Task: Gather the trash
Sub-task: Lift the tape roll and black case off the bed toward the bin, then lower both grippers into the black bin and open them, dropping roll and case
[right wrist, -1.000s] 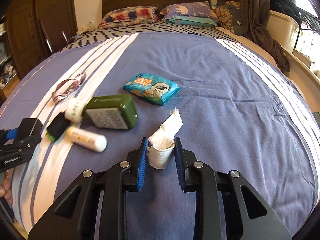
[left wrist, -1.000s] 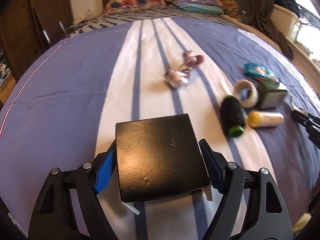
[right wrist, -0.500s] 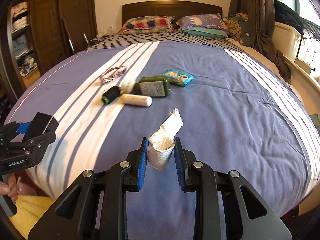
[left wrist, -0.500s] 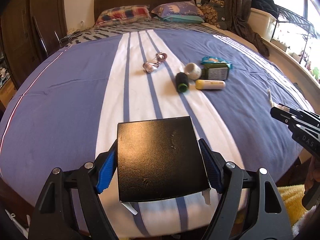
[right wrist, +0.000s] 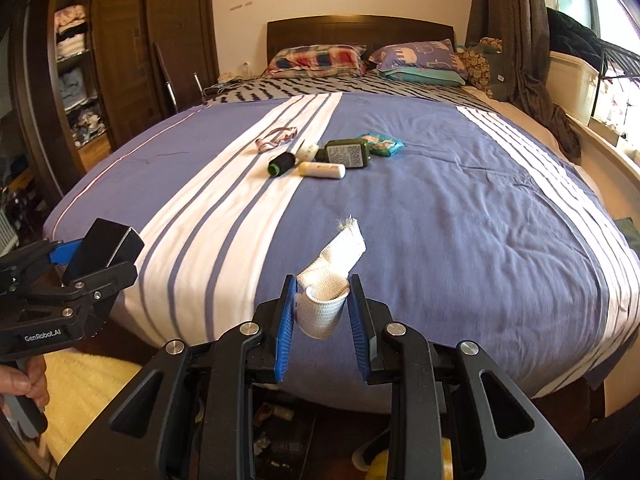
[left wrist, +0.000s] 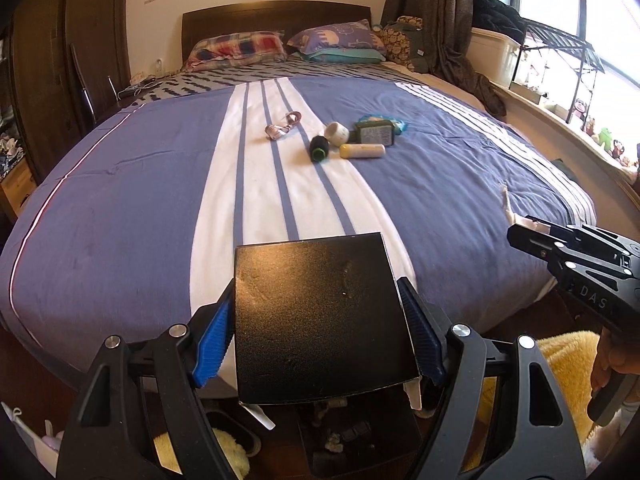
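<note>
My left gripper (left wrist: 318,332) is shut on a flat black box (left wrist: 320,312), held over the foot edge of the bed; it shows from the side in the right wrist view (right wrist: 104,250). My right gripper (right wrist: 322,308) is shut on a white bandage roll (right wrist: 324,308) with a loose tail sticking up, also over the foot edge. Below the grippers a dark bin (left wrist: 352,440) with scraps inside stands on the floor. More items lie mid-bed: a black spool (left wrist: 319,148), a white tape roll (left wrist: 337,133), a yellow-capped tube (left wrist: 362,151), a green bottle (left wrist: 374,134), a teal packet (right wrist: 380,144) and a crumpled pink wrapper (left wrist: 280,128).
The blue and white striped bed (left wrist: 120,200) fills both views. A yellow fluffy rug (right wrist: 80,392) lies on the floor by the bin. A wardrobe (right wrist: 80,80) stands left, and a windowsill with a rack (left wrist: 560,80) runs along the right.
Both grippers have pulled back from the middle of the bed to its foot edge, each still holding its item. The floor and bin have come into view below.
</note>
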The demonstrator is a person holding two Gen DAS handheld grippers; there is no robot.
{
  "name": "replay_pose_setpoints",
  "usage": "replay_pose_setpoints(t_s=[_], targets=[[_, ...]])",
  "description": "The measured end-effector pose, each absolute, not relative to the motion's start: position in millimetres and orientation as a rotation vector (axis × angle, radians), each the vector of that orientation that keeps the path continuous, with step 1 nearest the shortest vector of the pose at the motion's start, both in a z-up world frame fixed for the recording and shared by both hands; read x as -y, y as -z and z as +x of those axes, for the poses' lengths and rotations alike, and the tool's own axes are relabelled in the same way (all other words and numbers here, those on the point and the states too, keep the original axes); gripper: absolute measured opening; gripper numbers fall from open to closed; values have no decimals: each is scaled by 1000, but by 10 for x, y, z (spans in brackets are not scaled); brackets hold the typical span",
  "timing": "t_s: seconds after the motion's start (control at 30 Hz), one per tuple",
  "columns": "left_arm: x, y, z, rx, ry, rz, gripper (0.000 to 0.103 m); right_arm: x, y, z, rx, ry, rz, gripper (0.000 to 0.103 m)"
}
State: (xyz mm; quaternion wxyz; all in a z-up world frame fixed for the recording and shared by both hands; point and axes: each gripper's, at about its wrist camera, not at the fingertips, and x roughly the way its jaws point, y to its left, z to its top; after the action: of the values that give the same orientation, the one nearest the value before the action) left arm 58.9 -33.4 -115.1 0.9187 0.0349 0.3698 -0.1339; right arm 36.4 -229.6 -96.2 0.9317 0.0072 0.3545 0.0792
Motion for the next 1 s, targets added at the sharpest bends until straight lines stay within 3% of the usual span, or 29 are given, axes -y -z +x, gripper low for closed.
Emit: replay_pose_setpoints(t_s=[0.4, 1.0], targets=[[337, 1614, 141, -837, 292, 68, 72, 2104, 1396, -52, -802, -193, -7, 27], [380, 2923, 167, -1124, 310, 52, 72, 1881, 2494, -32, -1035, -275, 29, 27]])
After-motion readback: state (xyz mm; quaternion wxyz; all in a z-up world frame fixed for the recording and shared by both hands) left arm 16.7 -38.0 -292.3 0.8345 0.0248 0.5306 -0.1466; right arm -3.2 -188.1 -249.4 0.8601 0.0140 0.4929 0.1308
